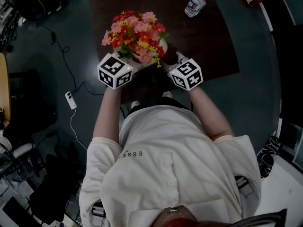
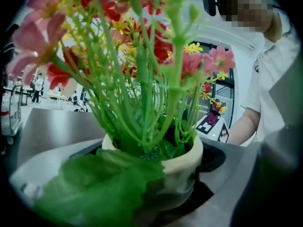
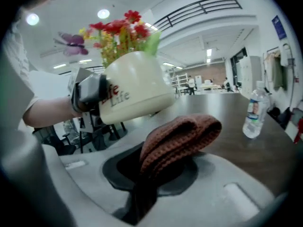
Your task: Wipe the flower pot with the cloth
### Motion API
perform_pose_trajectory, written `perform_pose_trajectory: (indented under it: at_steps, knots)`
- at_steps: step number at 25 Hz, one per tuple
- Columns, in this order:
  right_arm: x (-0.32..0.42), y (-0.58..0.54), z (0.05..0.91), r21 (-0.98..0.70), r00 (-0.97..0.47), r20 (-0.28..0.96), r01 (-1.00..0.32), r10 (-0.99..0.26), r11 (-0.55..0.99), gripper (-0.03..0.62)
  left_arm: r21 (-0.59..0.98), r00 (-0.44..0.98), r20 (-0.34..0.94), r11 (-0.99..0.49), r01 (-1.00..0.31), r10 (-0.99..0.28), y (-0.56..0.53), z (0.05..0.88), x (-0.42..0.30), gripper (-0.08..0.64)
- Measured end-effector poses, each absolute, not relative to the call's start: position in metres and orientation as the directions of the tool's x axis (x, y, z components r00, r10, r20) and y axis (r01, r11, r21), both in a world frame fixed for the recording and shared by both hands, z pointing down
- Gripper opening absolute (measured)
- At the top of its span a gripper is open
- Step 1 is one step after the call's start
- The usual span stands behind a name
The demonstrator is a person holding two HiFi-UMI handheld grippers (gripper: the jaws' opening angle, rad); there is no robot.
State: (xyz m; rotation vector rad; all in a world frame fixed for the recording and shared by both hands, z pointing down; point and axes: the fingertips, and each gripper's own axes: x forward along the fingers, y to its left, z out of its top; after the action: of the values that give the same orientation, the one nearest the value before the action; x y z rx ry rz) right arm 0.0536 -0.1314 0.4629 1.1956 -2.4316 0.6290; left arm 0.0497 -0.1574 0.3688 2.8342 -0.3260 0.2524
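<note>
Your left gripper [image 2: 154,186] is clamped on the flower pot [image 3: 135,86], holding it tipped above the table's [image 1: 213,41] near edge. Your right gripper [image 3: 161,174] is pinching the folded brown cloth [image 3: 180,138] just beside the pot. Wiping looks about to start, so bring the cloth onto that cream wall.

Dark wood table [image 1: 208,41], water bottle [image 1: 195,5]; dark grey floor [image 1: 57,70], power strip [image 1: 70,100], cable; ceiling lights [image 3: 104,14] overhead.

Head view: dim overall, floor [image 1: 255,79] dark, flowers [image 1: 135,34] well lit and sharp. Both gripper views: fisheye bending, black corners. Left gripper view: near green leaf [image 2: 94,183] blurred. Right gripper view: ceiling lamps [image 3: 103,14] glaring, cloth [image 3: 177,138] in focus.
</note>
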Motion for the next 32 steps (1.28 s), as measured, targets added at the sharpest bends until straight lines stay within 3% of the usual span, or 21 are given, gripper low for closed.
perform_pose_trajectory:
  at_steps: [4,11,21,32]
  knots:
    - [0.117,-0.133,0.482,-0.211,-0.439,0.556,-0.896,-0.705,0.392,0.046,0.173,0.937,0.287,-0.952,-0.253,-0.196,-0.153,0.410,0.054,0.558]
    - [0.165,-0.130,0.494,-0.190,-0.371,0.564,-0.928,-0.738,0.321,0.046,0.126,0.934,0.316,-0.969,-0.213,-0.164,-0.137,0.477,0.067,0.558]
    - [0.194,-0.127,0.502,-0.103,-0.301,0.552,-0.950,-0.778,0.294,0.046,0.062,0.888,0.435,-0.979,-0.197,-0.151,-0.121,0.547,0.077,0.558]
    - [0.194,-0.118,0.510,-0.113,-0.318,0.565,-0.944,-0.761,0.311,0.046,0.077,0.855,0.479,-0.960,-0.269,-0.201,-0.126,0.560,0.069,0.578]
